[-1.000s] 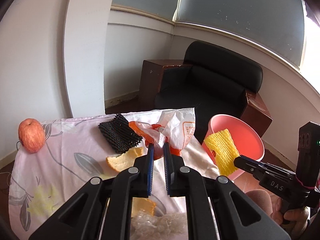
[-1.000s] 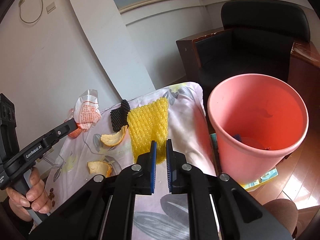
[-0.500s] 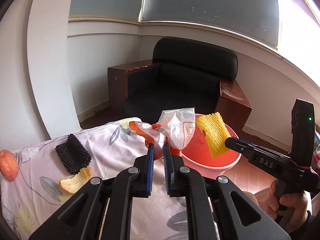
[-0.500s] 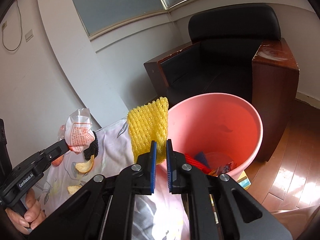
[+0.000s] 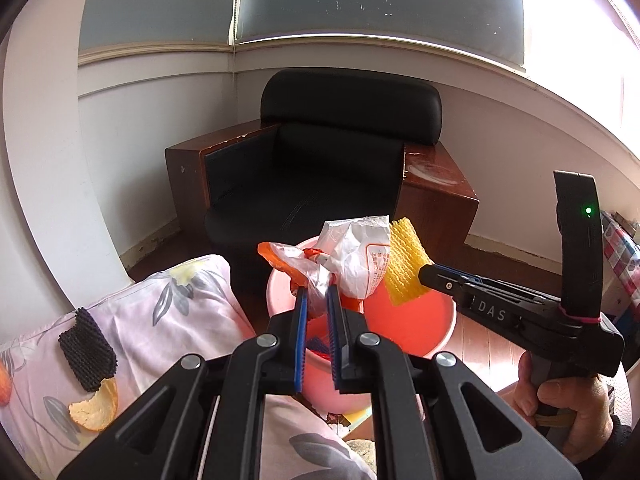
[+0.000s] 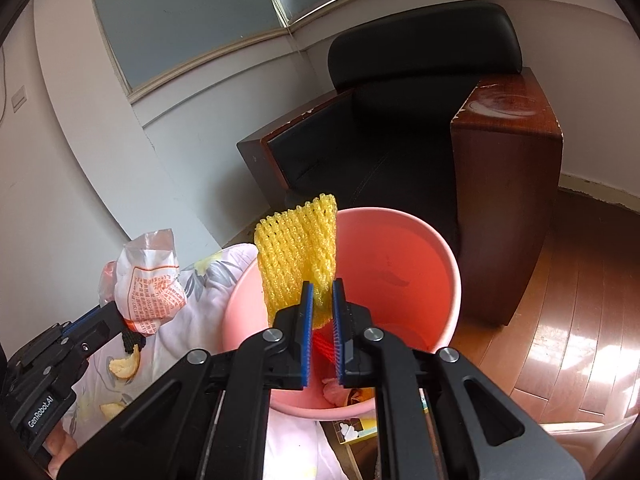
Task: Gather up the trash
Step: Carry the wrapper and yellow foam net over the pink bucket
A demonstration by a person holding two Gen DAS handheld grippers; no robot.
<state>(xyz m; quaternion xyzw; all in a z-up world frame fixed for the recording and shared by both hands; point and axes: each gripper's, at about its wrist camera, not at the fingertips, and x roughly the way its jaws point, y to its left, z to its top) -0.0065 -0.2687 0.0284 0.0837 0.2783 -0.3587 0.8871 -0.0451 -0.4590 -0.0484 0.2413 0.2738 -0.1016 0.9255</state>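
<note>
**Both loads over the bin mouth**

I am pinching the crumpled plastic bag [image 5: 352, 256] in my left gripper [image 5: 318, 300] fingers and the yellow foam net [image 6: 298, 264] in my right gripper [image 6: 322, 300], both hanging over the pink bin [image 6: 440, 264] beside the table [image 5: 168, 312] edge; the armchair [image 5: 344, 152] is crowding the bin's far rim.

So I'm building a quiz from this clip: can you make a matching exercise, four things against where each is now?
Things:
1. yellow foam net
2. crumpled plastic bag
3. black foam net
4. pink bin

Places:
A. lying on the flowered cloth
B. clamped in the left gripper
C. on the floor beside the black armchair
D. clamped in the right gripper

Pairs: 1-D, 2-B, 3-A, 4-C
</note>
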